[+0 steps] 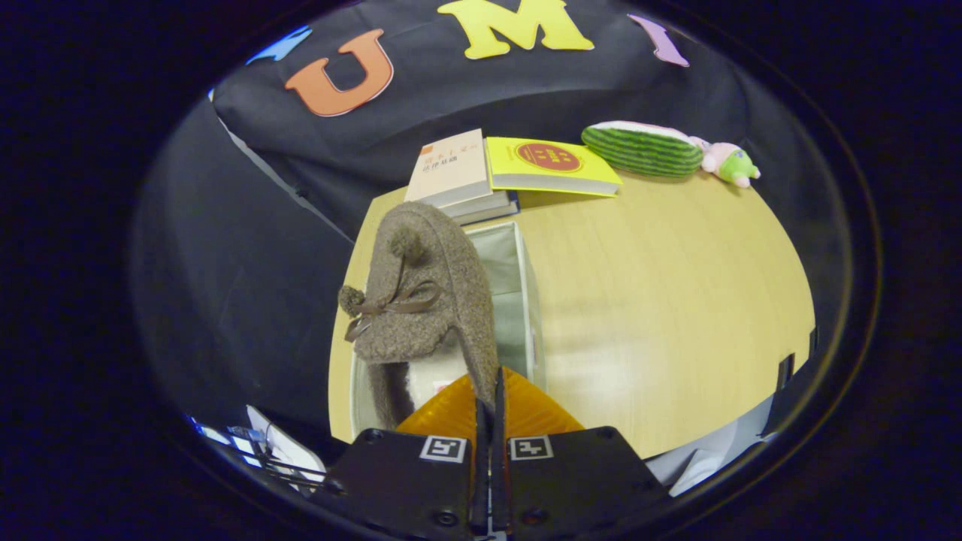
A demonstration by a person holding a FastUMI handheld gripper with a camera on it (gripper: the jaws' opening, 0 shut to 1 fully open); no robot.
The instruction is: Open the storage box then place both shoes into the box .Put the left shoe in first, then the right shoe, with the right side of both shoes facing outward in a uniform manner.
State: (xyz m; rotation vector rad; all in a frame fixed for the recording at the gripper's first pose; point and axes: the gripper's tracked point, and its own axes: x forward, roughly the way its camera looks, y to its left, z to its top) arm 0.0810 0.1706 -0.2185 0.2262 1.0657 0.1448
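Fingers clenched on brown slipper's heel rim, above open storage box at worktop's left edge; lower slowly, keep level.

Shoe: brown woolly slipper with pompoms and a thin bow, pale lining. Hangs toe-away just ahead of the fingers, its rim pinched at their tips. Storage box: pale fabric, open-topped, directly beneath and beyond the shoe, on the wooden table.
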